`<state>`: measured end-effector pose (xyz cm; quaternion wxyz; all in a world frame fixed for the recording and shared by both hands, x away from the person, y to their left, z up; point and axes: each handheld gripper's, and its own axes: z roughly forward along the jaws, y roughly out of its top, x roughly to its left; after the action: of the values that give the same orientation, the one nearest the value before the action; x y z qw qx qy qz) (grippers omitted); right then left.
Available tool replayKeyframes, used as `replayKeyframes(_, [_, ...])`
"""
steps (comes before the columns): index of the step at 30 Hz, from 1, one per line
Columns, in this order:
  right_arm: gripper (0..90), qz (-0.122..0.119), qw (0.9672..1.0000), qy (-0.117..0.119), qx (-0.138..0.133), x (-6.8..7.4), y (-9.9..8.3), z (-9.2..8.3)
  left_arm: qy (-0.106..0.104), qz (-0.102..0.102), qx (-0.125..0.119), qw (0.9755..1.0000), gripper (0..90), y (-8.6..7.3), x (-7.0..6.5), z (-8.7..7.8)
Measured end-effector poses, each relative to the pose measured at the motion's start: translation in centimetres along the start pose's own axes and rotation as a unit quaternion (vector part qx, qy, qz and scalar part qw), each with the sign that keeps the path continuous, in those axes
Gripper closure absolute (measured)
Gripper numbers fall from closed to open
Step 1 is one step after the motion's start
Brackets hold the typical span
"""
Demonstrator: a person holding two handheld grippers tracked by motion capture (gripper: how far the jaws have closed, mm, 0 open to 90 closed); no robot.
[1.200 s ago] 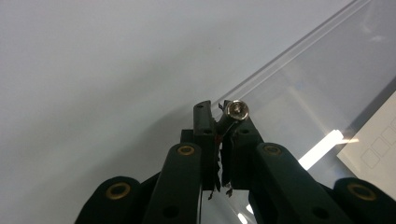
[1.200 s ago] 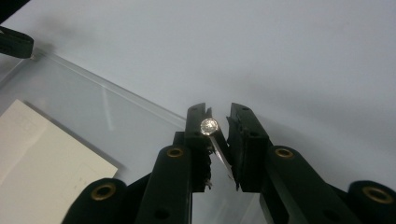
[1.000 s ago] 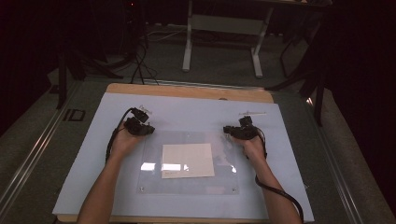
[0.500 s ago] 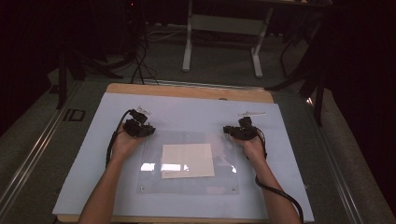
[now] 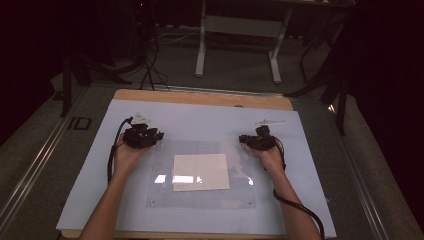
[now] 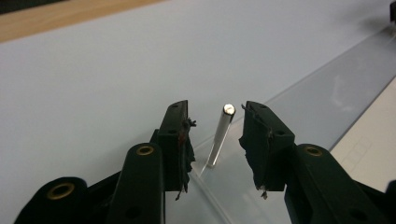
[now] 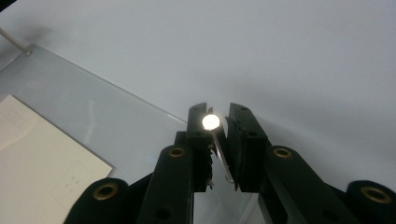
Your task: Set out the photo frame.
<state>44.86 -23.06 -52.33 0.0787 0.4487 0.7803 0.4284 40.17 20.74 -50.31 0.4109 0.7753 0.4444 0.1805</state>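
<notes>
Pins at two far corners of the clear sheet (image 5: pixel 200 197).
Left gripper (image 6: pixel 215 135) has just been opening, its pin (image 6: pixel 221 135) free between the jaws; right gripper (image 7: pixel 217 140) clenches its pin (image 7: pixel 211 122), and a sideways tug could tilt it.

A: What is standing at the clear acrylic sheet's (image 5: pixel 200 200) far corners?
B: Two slim metal pins, the left pin (image 6: pixel 221 135) and the right pin (image 7: pixel 215 140), each rising upright, tops gleaming.
</notes>
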Motion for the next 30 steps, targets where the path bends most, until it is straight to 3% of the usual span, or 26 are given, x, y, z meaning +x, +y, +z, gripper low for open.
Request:
replayKeyframes(8, [79.4, -0.008, 0.9999, -0.007, -0.003, 0.2, -0.1, 0.0, -0.003, -0.012, -0.028, 0.9995, 61.2, -0.8, -0.2, 0.2])
replayKeyframes(9, [77.9, -0.012, 0.9998, -0.012, -0.005, 0.3, -0.1, 0.0, -0.005, -0.014, -0.031, 0.9994, 61.4, -0.9, -0.2, 0.2])
replayKeyframes(11, [66.2, -0.017, 0.9996, -0.020, -0.008, 0.5, -0.2, -0.1, -0.006, -0.016, -0.035, 0.9992, 61.2, -1.1, -0.2, 0.2])
replayKeyframes(16, [62.8, -0.048, 0.9978, -0.041, -0.023, 1.2, -0.5, -0.9, -0.008, -0.026, -0.038, 0.9989, 61.0, -1.3, 0.0, 0.2])
replayKeyframes(18, [63.8, -0.056, 0.9968, -0.047, -0.031, 1.4, -0.6, -1.1, -0.008, -0.028, -0.037, 0.9989, 61.0, -1.3, 0.0, 0.2])
replayKeyframes(22, [74.7, -0.060, 0.9952, -0.062, -0.046, 1.8, -0.7, -1.7, -0.013, -0.032, -0.039, 0.9986, 61.8, -1.6, -0.1, 0.3])
replayKeyframes(25, [78.3, -0.065, 0.9941, -0.070, -0.051, 2.0, -0.8, -1.9, -0.008, -0.030, -0.039, 0.9988, 67.6, -1.8, -0.3, 0.4])
replayKeyframes(30, [80.8, -0.050, 0.9941, -0.069, -0.068, 1.9, -1.3, -2.4, -0.006, -0.041, -0.046, 0.9980, 73.3, -2.3, -0.4, 0.4])
